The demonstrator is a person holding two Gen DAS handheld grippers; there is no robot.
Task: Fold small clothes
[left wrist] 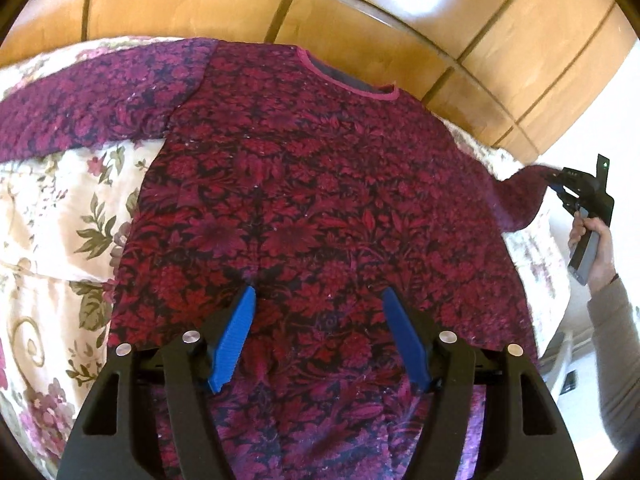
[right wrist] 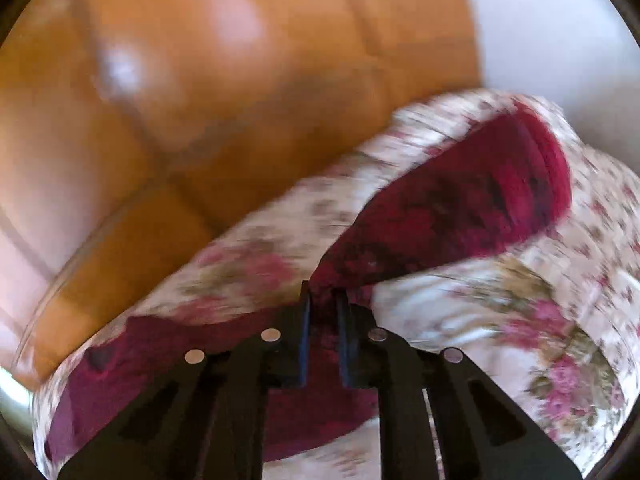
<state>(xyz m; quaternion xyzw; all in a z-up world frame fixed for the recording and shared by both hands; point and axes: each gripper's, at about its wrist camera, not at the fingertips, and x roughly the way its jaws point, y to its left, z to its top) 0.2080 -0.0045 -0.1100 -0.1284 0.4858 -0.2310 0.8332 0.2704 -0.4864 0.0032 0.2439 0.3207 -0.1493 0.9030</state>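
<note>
With the right gripper [right wrist: 323, 300] pinched on the sweater [left wrist: 304, 208] sleeve [right wrist: 460, 208] and the left gripper [left wrist: 318, 300] wide above the body, nothing pins it to the floral bedspread [left wrist: 52, 200], so pulling may drag it askew.

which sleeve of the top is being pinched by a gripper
The sleeve at the picture's right edge, clamped in the right gripper; the other sleeve lies flat, untouched.
</note>
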